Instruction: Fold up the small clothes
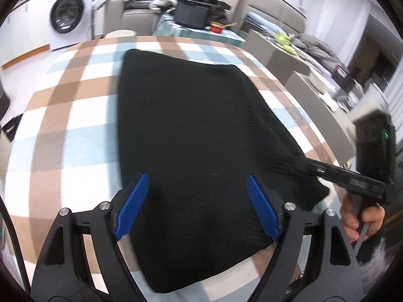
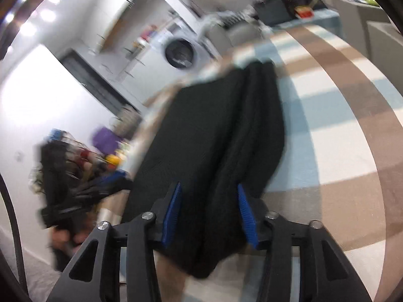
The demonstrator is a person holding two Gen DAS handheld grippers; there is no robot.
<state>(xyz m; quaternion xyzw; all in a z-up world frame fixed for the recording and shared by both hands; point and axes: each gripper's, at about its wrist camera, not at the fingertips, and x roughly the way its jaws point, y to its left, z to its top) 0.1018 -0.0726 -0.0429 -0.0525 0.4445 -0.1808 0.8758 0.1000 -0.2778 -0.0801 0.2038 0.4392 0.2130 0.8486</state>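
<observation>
**Listener:** What does your left wrist camera show?

**Me:** My left gripper (image 1: pixel 196 206) fills the bottom of the frame, its blue ribbed pads (image 1: pixel 132 206) spread wide with nothing pinched between them. Under and beyond them a black knit garment (image 1: pixel 191 115) lies on a table covered with a brown, white and pale blue checked cloth (image 1: pixel 70 115), taking up the centre of the frame. At the right edge my right gripper (image 1: pixel 325 170) reaches in to the garment's lower right side, with my right hand (image 1: pixel 360 219) on its handle below. A white washing machine (image 1: pixel 68 15) sits in the upper left.

**Listener:** And the right wrist camera?

**Me:** It is blurred. My right gripper (image 2: pixel 209 214) sits at bottom centre, its pads only narrowly apart; a thick fold of the black knit garment (image 2: pixel 214 130) lies between them, and I cannot tell whether they press on it. The garment runs from there up through the middle of the frame. My left gripper (image 2: pixel 93 186) is a dark smear at lower left. The washing machine (image 2: pixel 180 52) shows above centre.
</observation>
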